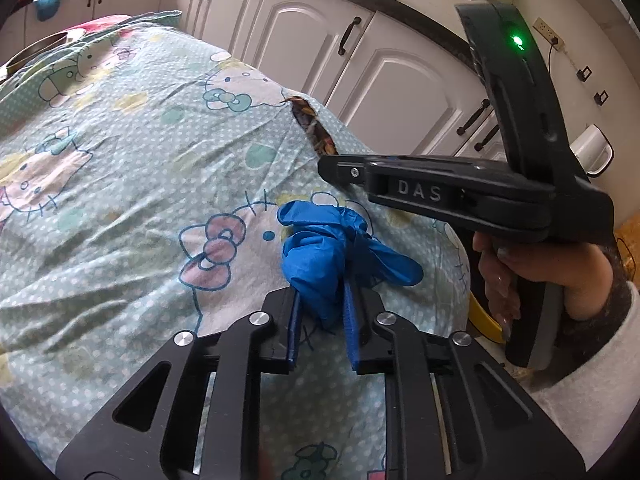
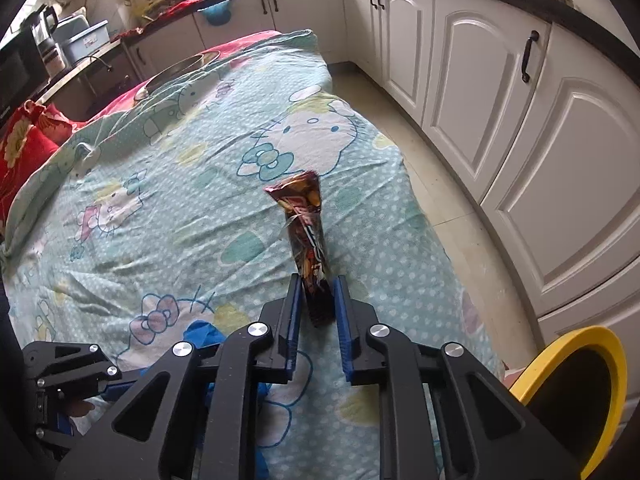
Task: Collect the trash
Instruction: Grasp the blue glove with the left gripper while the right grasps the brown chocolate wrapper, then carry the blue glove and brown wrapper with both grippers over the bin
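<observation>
My left gripper (image 1: 320, 304) is shut on a crumpled blue glove (image 1: 320, 252) and holds it just above the Hello Kitty cloth (image 1: 132, 152). My right gripper (image 2: 317, 298) is shut on a brown snack wrapper (image 2: 308, 232), which sticks out forward over the cloth (image 2: 180, 208). In the left wrist view the right gripper (image 1: 440, 192) shows from the side, with the wrapper (image 1: 312, 124) poking past its tip. The blue glove (image 2: 200, 334) shows low left in the right wrist view, partly hidden by my fingers.
A yellow-rimmed black bin (image 2: 576, 392) stands on the floor at the table's right edge. White cabinets (image 2: 500, 92) run along the right. A metal bowl (image 2: 180, 70) sits at the far end of the table. A red cushion (image 2: 24, 140) lies at the left.
</observation>
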The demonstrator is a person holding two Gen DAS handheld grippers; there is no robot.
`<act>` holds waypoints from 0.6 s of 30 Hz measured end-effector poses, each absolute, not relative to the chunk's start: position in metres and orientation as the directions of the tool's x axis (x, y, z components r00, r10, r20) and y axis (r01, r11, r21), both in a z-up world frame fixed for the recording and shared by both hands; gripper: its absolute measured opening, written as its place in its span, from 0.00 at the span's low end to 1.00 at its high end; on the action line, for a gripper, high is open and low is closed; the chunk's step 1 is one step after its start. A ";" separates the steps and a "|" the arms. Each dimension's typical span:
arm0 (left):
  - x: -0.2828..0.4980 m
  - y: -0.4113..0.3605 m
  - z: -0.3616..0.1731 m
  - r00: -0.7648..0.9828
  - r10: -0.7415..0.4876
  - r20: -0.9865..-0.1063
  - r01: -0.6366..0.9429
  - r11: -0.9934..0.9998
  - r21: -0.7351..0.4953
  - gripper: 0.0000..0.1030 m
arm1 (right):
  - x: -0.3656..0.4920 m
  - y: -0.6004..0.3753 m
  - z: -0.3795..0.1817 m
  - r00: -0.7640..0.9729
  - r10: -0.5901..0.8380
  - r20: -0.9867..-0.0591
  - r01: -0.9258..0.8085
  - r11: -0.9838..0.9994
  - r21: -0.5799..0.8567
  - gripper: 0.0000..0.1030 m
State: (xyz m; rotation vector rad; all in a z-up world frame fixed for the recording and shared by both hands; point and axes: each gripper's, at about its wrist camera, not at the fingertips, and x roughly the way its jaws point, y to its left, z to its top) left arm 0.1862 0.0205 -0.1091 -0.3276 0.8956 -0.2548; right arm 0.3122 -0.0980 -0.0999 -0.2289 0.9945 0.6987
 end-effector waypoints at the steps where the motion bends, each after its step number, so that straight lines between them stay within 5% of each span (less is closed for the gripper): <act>1: 0.186 0.021 -0.109 0.601 -0.351 -0.718 0.079 0.920 -0.383 0.10 | 0.311 -0.100 -0.100 0.352 0.437 -0.827 -0.630 0.765 0.136 0.15; 18: 0.170 0.004 -0.084 0.637 -0.337 -0.693 0.118 0.931 -0.345 0.04 | 0.260 -0.171 -0.067 0.442 0.539 -0.717 -0.554 0.793 0.254 0.12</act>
